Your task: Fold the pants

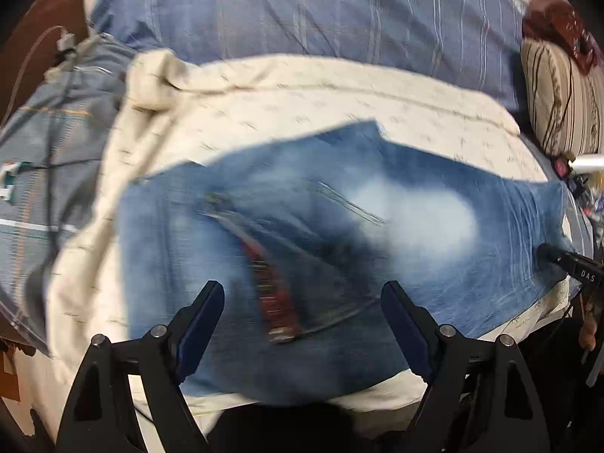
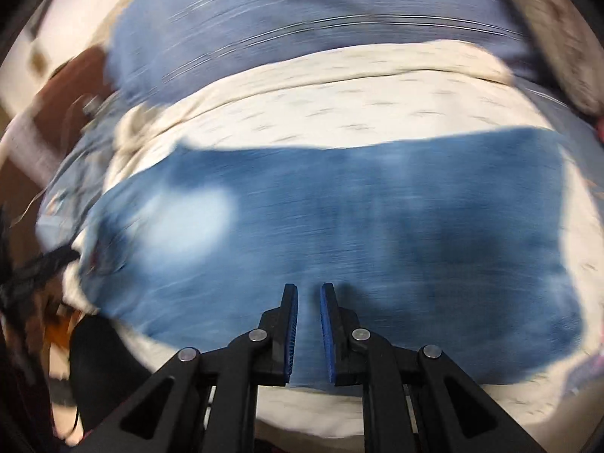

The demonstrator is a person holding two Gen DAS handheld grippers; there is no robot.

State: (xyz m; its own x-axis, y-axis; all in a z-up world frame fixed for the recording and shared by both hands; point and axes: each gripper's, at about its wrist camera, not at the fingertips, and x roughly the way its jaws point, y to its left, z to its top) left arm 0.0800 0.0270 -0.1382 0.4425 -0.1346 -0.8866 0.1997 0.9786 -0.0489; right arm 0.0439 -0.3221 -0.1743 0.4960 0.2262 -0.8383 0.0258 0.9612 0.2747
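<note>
Blue jeans (image 1: 377, 234) with a faded pale patch lie spread on a cream bedspread (image 1: 302, 98). A red belt (image 1: 271, 294) lies at their waist. My left gripper (image 1: 302, 294) hovers over the waist end, jaws wide open and empty. In the right wrist view the jeans (image 2: 377, 219) stretch across the frame, blurred by motion. My right gripper (image 2: 308, 294) is over their near edge, jaws close together with a narrow gap and nothing between them. The right gripper's tip also shows in the left wrist view (image 1: 566, 260) at the jeans' right edge.
A blue striped blanket (image 1: 321, 11) covers the far side of the bed. A striped pillow (image 1: 562, 102) sits at the right. Cables and a checked cloth (image 1: 49, 143) lie at the left. The bed's front edge runs just below both grippers.
</note>
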